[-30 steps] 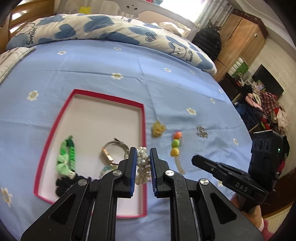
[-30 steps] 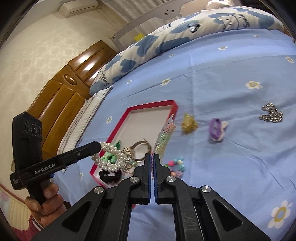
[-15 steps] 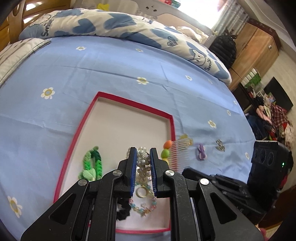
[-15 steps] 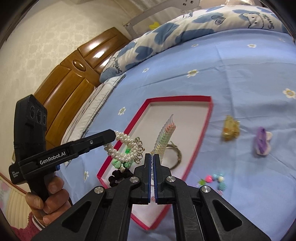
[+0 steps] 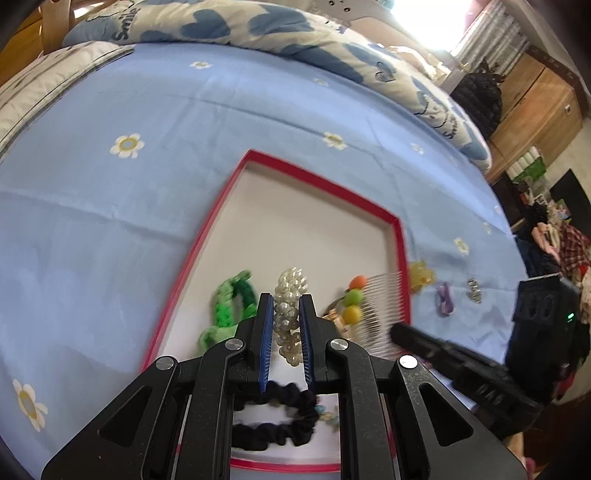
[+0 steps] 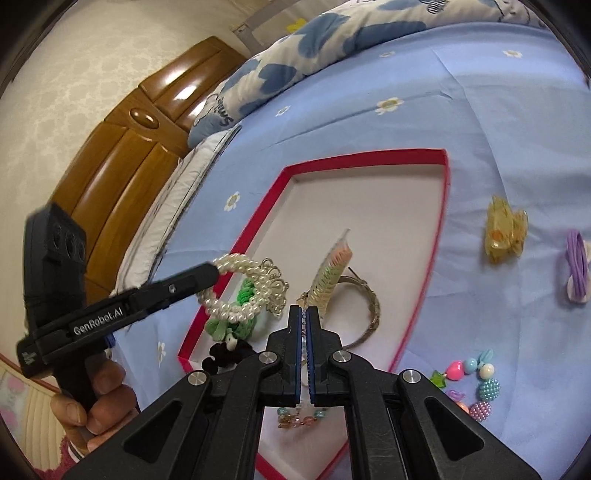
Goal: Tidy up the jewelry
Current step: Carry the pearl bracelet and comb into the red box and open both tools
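A red-rimmed tray (image 5: pixel 207 229) with a white floor lies on the blue bedsheet. My left gripper (image 5: pixel 287 299) is shut on a pearl bracelet (image 5: pixel 290 291) and hangs over the tray's near half; the bracelet (image 6: pixel 243 288) dangles from its tips in the right wrist view. My right gripper (image 6: pixel 304 310) is shut on a clear hair comb (image 6: pixel 332 273) with coloured beads (image 5: pixel 352 299), held over the tray's right side. A green scrunchie (image 5: pixel 232 306), a black scrunchie (image 5: pixel 280 417) and a gold bangle (image 6: pixel 365 310) lie in the tray.
On the sheet right of the tray lie a yellow claw clip (image 6: pixel 504 234), a purple hair tie (image 6: pixel 576 269), a silver clip (image 5: pixel 473 290) and a colourful bead bracelet (image 6: pixel 476 384). A patterned quilt (image 5: pixel 221 26) and wooden headboard (image 6: pixel 122 155) lie beyond.
Both grippers have moved forward and down over the tray. The comb, which hung beside the tray's right rim, is now above its floor; the pearl bracelet sits deeper over the tray.
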A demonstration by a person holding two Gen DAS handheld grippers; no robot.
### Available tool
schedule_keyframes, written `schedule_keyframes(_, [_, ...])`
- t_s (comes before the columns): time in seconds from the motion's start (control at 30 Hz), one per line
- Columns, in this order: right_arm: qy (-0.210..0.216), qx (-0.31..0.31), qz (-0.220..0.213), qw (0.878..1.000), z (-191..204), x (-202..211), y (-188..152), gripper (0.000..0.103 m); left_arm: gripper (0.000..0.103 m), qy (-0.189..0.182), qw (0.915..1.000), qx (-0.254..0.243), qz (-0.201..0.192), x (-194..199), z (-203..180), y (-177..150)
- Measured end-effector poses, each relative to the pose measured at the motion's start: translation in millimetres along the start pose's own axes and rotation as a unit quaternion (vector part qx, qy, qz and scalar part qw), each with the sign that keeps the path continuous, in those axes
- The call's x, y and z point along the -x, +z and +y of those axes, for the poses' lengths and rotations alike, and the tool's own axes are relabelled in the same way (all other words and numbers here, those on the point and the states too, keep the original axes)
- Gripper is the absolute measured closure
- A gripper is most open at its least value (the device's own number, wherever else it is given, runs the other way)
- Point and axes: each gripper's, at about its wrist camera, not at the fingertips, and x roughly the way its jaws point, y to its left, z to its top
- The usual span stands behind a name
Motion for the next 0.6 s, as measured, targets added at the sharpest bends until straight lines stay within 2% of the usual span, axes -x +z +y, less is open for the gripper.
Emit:
schedule_keyframes(0.2, [-0.008,-0.011,0.002,1.0,-8.4,1.1,0.0,0.095,0.091,0.027,0.9996,-0.001,0.011,-7.4,6.9,-8.7])
schedule_keyframes(0.6, [-0.012,-0.032,0.011,0.999,-17.0,1.1,-1.5,0.089,0.091,0.035,0.9992,-0.006,0.019,-10.2,6.6,-14.0])
